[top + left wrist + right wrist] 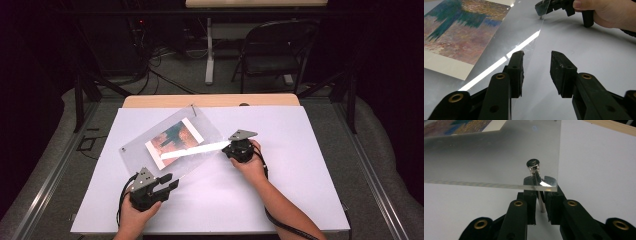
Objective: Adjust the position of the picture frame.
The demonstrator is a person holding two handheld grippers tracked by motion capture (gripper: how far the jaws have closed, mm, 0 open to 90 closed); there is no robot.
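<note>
A clear acrylic plate (202,125) lies slanted on the white table, with a painted picture (174,137) under it. My right gripper (227,148) is at the plate's right corner. In the right gripper view its jaws (540,182) are shut on a small metal pin (533,165) that passes through that corner of the plate (499,157). My left gripper (170,181) rests at the plate's near corner, open. In the left gripper view its jaws (536,56) straddle the plate's edge (524,30), with nothing pinched, and the picture (461,32) lies to their left.
The white table sheet (280,190) stretches wide to the right and front. Another pin (193,106) stands at the plate's far corner. A wooden table edge (210,100) runs along the back, with a folding chair (275,50) and floor cables beyond.
</note>
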